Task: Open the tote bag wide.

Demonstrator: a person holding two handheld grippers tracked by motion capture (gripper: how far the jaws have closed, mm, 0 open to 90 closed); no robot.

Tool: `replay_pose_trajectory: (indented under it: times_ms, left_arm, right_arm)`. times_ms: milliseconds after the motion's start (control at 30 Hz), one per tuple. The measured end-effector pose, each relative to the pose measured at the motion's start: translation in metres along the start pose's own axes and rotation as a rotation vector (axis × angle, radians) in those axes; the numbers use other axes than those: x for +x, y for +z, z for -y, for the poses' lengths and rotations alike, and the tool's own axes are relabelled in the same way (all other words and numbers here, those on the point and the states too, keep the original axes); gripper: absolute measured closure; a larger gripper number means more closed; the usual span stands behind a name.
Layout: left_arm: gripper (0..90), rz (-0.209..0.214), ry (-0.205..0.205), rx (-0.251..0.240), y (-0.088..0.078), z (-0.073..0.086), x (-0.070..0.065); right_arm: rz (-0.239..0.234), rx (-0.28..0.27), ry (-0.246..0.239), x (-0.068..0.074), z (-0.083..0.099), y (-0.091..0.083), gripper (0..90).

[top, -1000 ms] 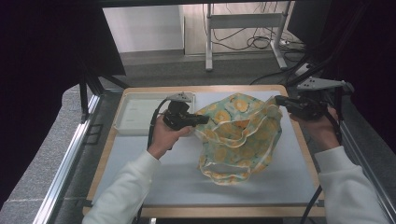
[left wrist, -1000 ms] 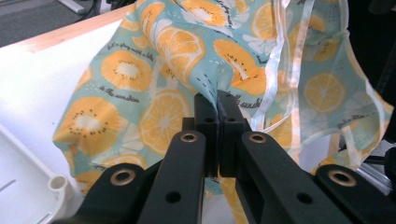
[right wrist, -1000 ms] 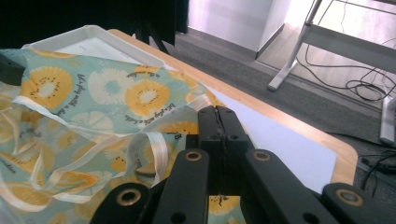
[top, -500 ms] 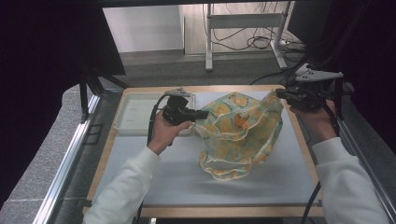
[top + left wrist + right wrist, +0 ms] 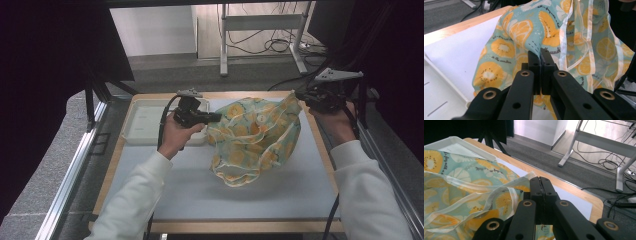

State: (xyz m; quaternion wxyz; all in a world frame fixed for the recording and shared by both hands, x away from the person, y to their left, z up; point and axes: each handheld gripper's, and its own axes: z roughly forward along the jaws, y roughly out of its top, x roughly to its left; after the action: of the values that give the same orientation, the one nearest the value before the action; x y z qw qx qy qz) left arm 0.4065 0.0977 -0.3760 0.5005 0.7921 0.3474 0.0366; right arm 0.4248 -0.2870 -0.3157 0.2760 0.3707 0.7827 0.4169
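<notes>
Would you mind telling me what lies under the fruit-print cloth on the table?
Around the fruit-print cloth, the pale mat on the table is bare, and the white tray sits beside it. Whatever lies beneath the bunched folds is covered and cannot be made out.

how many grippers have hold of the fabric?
2. The left gripper pinches the left side of the orange-slice-print teal fabric; the right gripper pinches its raised far-right corner, lifted off the white mat.
</notes>
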Motion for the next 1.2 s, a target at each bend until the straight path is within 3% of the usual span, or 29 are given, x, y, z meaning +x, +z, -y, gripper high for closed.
replay_pose_trajectory:
  times_ms: [300, 700, 933, 1200]
  left_arm:
    - [89.6, -0.006, -0.008, 0.001, 0.005, -0.004, 0.003]
    - [89.6, -0.014, -0.025, -0.015, 0.010, -0.008, 0.007]
    - [89.6, -0.041, -0.051, -0.015, 0.017, -0.012, 0.018]
    - [89.6, -0.030, -0.093, -0.033, 0.020, -0.014, 0.030]
  right_arm:
    - [0.028, 0.020, 0.008, -0.006, -0.002, 0.015, 89.5]
    - [0.047, 0.016, 0.015, -0.015, -0.003, 0.022, 89.5]
    - [0.065, 0.043, 0.021, -0.021, 0.000, 0.039, 89.5]
    - [0.072, 0.043, 0.031, -0.024, 0.000, 0.049, 89.5]
